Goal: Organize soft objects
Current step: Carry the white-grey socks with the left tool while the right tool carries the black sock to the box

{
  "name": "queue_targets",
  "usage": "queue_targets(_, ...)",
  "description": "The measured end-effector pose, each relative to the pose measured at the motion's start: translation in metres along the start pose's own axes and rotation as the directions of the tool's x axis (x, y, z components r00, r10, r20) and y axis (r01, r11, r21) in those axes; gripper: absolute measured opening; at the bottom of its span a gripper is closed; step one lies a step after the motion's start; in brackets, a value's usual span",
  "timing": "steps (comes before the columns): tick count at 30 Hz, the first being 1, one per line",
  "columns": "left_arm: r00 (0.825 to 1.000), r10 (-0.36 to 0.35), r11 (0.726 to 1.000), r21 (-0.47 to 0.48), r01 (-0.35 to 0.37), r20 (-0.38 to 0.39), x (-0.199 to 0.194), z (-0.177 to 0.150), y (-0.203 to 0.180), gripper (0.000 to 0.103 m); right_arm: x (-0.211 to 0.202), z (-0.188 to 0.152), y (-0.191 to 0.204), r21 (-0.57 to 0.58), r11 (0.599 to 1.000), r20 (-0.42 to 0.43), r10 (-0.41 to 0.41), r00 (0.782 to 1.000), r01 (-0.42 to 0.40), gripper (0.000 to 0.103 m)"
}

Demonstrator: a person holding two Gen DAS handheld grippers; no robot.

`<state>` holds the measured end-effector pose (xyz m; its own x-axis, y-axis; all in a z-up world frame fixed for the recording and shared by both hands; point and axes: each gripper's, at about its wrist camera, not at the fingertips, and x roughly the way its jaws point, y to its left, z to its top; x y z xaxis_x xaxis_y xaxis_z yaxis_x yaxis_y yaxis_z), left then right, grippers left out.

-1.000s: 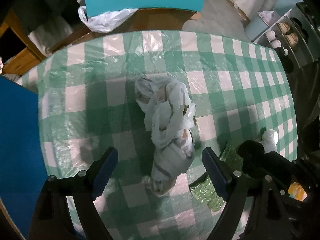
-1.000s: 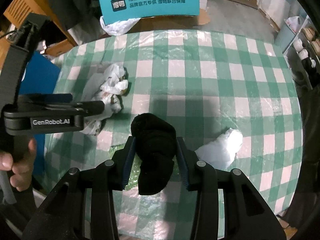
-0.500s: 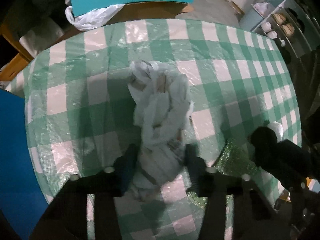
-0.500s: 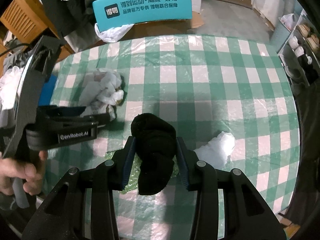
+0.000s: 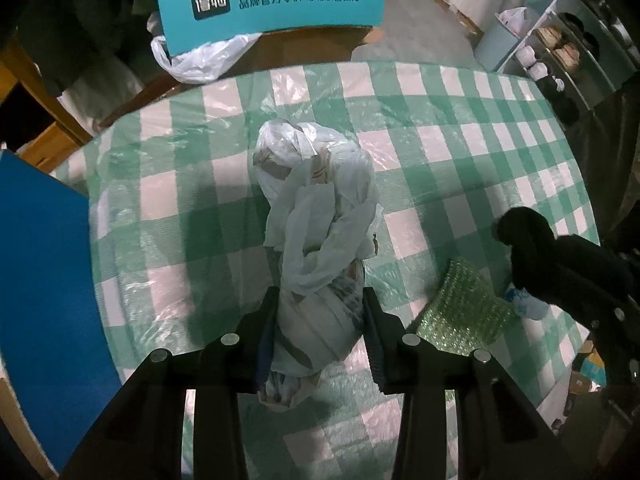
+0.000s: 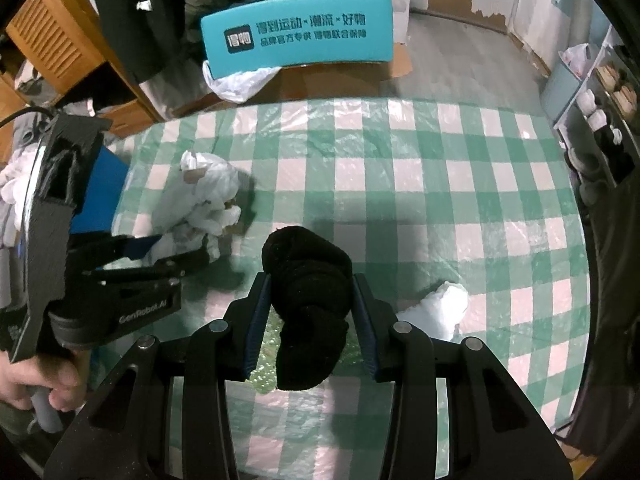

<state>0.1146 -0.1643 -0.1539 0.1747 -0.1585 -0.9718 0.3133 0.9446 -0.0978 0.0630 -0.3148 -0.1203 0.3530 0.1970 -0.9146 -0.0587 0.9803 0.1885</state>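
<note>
Our left tool [image 5: 320,336] has just closed on the near end of the crumpled white plastic-bag bundle [image 5: 320,216], which trails ahead across the green-checked bench [image 5: 460,160]. We should lift slowly so the loose folds don't snag. Our right tool [image 6: 306,316] is clamped on one black knotted sock [image 6: 306,288]. One white wad [image 6: 440,308] lies just to its right, one green sparkly pouch [image 5: 464,308] beneath.

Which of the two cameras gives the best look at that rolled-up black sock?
The right wrist view: the black sock fills the middle, pinched between the right gripper's fingers. The left wrist view shows it only small and dark near the right edge.
</note>
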Motion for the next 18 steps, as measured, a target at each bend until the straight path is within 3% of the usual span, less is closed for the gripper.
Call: queue_targets(18, 0.992, 0.038, 0.999, -0.009, -0.037, 0.121, -0.07, -0.026, 0.02, 0.039, -0.032, 0.004, 0.028, -0.05, 0.998, 0.076, 0.028, 0.997, -0.024, 0.039)
